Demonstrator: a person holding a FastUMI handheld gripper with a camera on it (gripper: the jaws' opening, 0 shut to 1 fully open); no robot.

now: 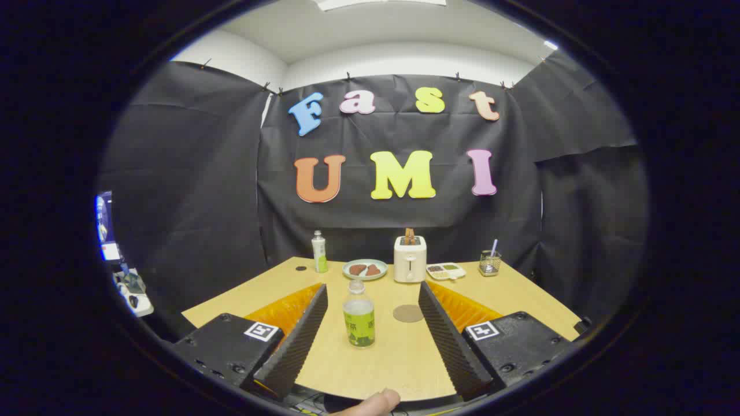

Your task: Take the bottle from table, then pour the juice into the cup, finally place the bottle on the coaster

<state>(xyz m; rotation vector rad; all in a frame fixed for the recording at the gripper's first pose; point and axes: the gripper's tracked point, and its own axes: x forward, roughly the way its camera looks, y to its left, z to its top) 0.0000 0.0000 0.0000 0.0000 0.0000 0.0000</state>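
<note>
The gripper (373, 294) has its 2 fingers spread wide apart, touching nothing, with the bottle (358, 315) standing upright between them, clear plastic, lid off, green label, greenish juice inside. Just past it on the tan wooden table (376, 364) is the round brown coaster (409, 313). Farther back sit a plate (365, 269), white toaster (410, 259) and a 2nd bottle (319, 252) near the black cloth wall.

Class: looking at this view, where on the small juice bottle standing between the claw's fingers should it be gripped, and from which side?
Grip the bottle at its labelled middle, coming straight in from the near side. It stands upright between the open claw, so its round sides face the fingers. The neck is narrower, and the coaster beside it stays clear.
</note>
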